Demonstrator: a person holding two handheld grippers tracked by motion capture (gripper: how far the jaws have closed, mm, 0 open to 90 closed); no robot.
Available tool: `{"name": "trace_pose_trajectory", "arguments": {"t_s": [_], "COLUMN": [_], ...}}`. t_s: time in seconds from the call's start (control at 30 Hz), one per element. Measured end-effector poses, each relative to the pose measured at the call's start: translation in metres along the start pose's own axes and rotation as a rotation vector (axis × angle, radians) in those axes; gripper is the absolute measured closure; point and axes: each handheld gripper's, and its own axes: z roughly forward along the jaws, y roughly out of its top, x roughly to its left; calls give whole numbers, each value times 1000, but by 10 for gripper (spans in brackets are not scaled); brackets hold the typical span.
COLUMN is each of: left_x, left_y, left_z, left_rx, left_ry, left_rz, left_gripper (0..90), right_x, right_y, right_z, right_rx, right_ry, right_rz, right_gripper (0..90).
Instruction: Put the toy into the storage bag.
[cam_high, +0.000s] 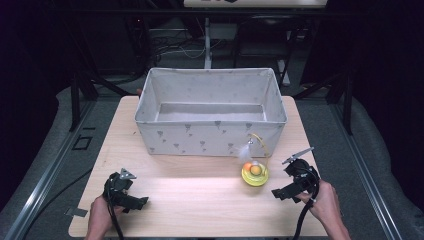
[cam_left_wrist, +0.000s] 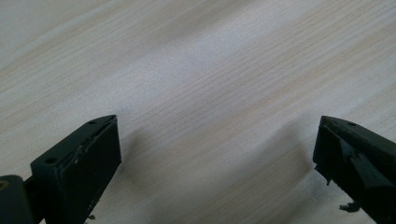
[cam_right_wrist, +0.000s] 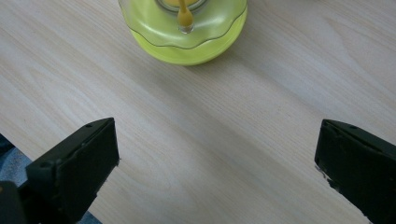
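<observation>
Toy (cam_high: 255, 172) yellow, no legible label, right gripper (cam_right_wrist: 217, 158) agape nearby, perhaps above table (cam_right_wrist: 243, 116).

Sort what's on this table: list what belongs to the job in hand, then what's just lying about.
Job in hand:
- yellow toy, with a thin wand and feather
- right claw, open, beside the toy
- fabric bin, probably where it goes

Lying about:
- left claw, open over bare table
- tape scrap

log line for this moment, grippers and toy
left gripper open, over bare table | right gripper open, beside yellow toy | fabric bin behind toy
</observation>
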Motion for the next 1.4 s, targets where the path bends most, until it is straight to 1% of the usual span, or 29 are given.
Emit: {"name": "trace_pose_trajectory", "arguments": {"t_s": [0.17, 0.2, 0.27, 0.3, 0.33, 0.37, 0.4, 0.43, 0.47, 0.5, 0.57, 0.6, 0.63, 0.67, 0.73, 0.77, 0.8, 0.87, 0.93, 1.0, 1.03, 1.07, 1.1, 1.2, 1.27, 1.3, 1.33, 1.37, 1.4], "left_x": [-1, -1, -1, -2, -2, -2, -1, -1, -1, -1, -2, -1, -1, -1, -1, -1, 0, 0, 0, 1, 1, 1, 2, 2, 2, 2, 1, 1, 1], "left_y": [0, 0, 0, 1, 1, 1, 1, 1, 0, 0, -1, -1, -1, -1, -1, -1, -1, -1, -1, 0, 0, 0, -1, -1, -1, -1, -2, -2, -3], "left_z": [0, -1, -3, -4, -5, -6, -6, -6, -7, -7, -8, -9, -9, -9, -9, -9, -9, -10, -10, -11, -11, -12, -12, -12, -12, -12, -12, -12, -12], "left_rx": [3, -3, -10, -21, -28, -29, -32, -34, -35, -37, -42, -47, -47, -50, -50, -49, -49, -54, -68, -76, -75, -75, -76, -73, -72, -67, -70, -66, -64], "left_ry": [4, 5, 9, 11, 15, 15, 14, 15, 15, 17, 16, 16, 15, 16, 13, 12, 8, 10, 17, 17, 17, 17, 17, 25, 26, 21, 25, 26, 27], "left_rz": [5, 2, 10, 7, 6, 6, 8, 9, 8, 6, 3, 4, 5, 7, 8, 9, 10, 5, 0, 0, 1, 2, 1, 3, 5, 7, 5, 12, 13], "left_gripper": [10, 10, 10, 10, 10, 10, 10, 10, 10, 10, 10, 10, 10, 10, 10, 10, 10, 10, 10, 10, 10, 10, 10, 10, 10, 10, 10, 10, 10], "right_x": [0, 0, 1, 2, 2, 2, 4, 4, 6, 7, 9, 9, 10, 10, 11, 12, 13, 15, 17, 19, 20, 21, 21, 24, 25, 26, 26, 25, 25], "right_y": [0, -1, 0, 0, 1, 1, 1, 2, 2, 3, 5, 6, 7, 8, 12, 13, 15, 19, 23, 28, 30, 32, 33, 39, 43, 44, 47, 50, 53], "right_z": [0, 0, 0, 0, 0, 0, 1, 0, 0, -1, -4, -5, -5, -6, -6, -6, -6, -7, -7, -8, -8, -8, -9, -9, -10, -10, -11, -13, -15], "right_rx": [2, 2, 10, 12, 26, 18, 11, 26, 13, 22, 19, 19, 6, 15, 24, 22, 34, 34, 36, 52, 55, 53, 64, 79, 93, 81, 83, 91, 83], "right_ry": [-3, -1, -17, -7, -11, -14, -4, -13, -11, -26, -20, -30, -19, -21, -30, -22, -32, -39, -27, -31, -35, -26, -32, -22, -21, -14, -15, -9, -11], "right_rz": [-1, 0, -11, -10, -21, -17, -12, -21, -14, -30, -39, -42, -34, -42, -52, -50, -63, -76, -79, -96, -101, -100, -111, -118, -133, -120, -125, -136, -134], "right_gripper": [0, 0, 0, 0, 0, 0, 0, 0, 0, 0, 0, 0, 0, 0, 0, 0, 0, 0, 0, 0, 0, 0, 0, 0, 0, 0, 0, 0, 0]}}
